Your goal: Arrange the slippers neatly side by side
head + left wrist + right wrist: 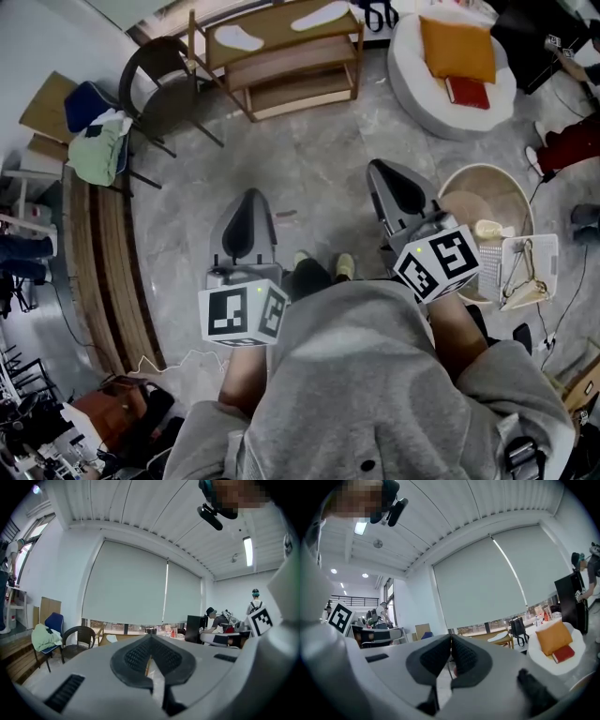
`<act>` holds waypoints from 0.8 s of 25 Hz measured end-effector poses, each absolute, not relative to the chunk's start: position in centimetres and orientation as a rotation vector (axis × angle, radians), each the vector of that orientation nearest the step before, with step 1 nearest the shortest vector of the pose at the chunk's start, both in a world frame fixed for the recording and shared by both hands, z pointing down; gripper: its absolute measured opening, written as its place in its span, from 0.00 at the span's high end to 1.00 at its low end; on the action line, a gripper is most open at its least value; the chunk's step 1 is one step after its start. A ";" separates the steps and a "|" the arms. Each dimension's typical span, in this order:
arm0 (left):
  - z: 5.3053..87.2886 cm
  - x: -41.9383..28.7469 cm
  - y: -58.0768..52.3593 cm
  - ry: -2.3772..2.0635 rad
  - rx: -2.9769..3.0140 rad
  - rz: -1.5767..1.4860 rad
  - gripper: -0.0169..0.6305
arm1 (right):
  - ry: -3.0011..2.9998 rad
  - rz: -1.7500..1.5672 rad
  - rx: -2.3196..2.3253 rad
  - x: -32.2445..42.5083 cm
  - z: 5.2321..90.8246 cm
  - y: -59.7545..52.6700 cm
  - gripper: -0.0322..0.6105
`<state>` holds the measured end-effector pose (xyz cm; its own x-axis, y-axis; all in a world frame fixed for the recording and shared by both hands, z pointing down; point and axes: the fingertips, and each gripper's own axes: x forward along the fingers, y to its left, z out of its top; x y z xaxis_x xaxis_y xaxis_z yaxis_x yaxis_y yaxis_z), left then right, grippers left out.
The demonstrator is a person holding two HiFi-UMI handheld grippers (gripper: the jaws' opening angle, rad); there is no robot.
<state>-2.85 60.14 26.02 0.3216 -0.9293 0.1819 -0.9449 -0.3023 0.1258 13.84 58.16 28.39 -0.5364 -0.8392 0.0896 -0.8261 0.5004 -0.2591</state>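
Both tongs were found shut and empty. In the left gripper view, the left gripper [150, 639] had its ribbed pads pressed together at the tips with nothing between them. The right gripper view showed the right gripper [451, 641] in the same condition.

From the head view, you held the left gripper [250, 199] and the right gripper [377, 171] over bare floor [309, 159]. Both were on the near side of the wooden rack [277, 28] and well apart from it, pointing toward it.

The slippers were on the rack's top board. The first slipper [236, 37] lay toward its left end and the second slipper [320, 15] toward its right end. A gap of bare board separated them, so they were not side by side. Neither gripper touched either one.

A dark chair [159, 80] stood just left of the rack. A white round seat [412, 84] holding an orange cushion [457, 49] stood to the rack's right.
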 end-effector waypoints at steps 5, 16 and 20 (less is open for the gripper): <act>25.9 -2.7 60.1 -1.711 2.387 0.111 0.95 | 2.697 -0.431 -1.467 13.6 28.6 58.0 0.91; 25.8 -1.6 56.8 -1.656 2.439 0.095 0.95 | 2.715 -0.379 -1.456 13.6 28.2 55.2 0.91; 25.7 -1.4 54.6 -1.641 2.457 0.090 0.95 | 2.728 -0.365 -1.471 13.6 28.2 53.3 0.91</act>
<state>-1.39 54.57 25.71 0.3869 -0.9095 0.1524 -0.9206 -0.3716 0.1198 13.58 53.31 28.16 -0.5555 -0.8264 0.0919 -0.8215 0.5284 -0.2143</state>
